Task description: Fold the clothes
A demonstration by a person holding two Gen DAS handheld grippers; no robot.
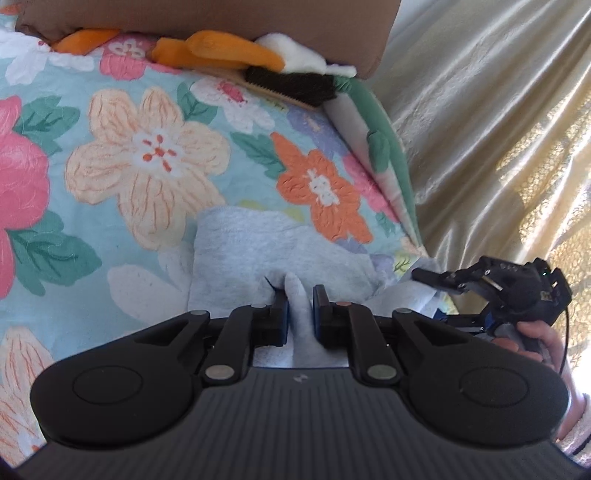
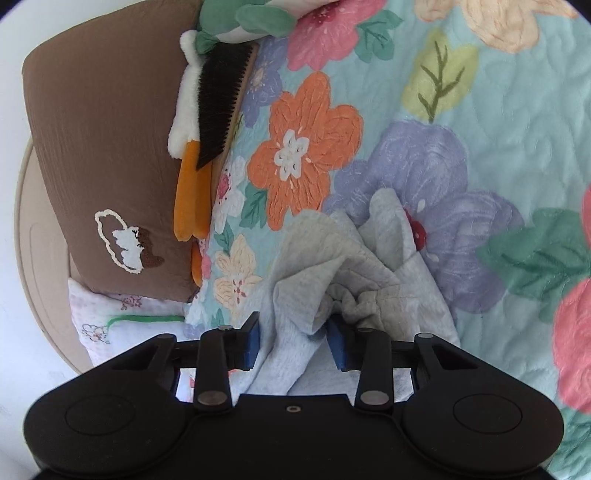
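I am holding a soft, pale grey knitted garment (image 1: 255, 251) that is lying on a bed covered by a light blue quilt with large printed flowers (image 1: 110, 155). In the left wrist view my left claw (image 1: 300, 306) is pinching a raised ridge of the grey cloth, its blue pads pressing in on both sides. At three o'clock my right claw (image 1: 424, 275) is showing with its tip at the garment's far edge. In the right wrist view the right claw (image 2: 293, 338) is sitting wider, with a bunched fold between its pads; I cannot tell whether it is truly gripping. The cloth looks light, limp and easily crumpled, so I judge it will sag and needs taking by a hem or corner. The garment's outline is buried in folds, and I cannot make out what kind it is. At twelve o'clock a black-bristled brush (image 1: 291, 86) is lying beside a brown pillow (image 1: 207, 14).
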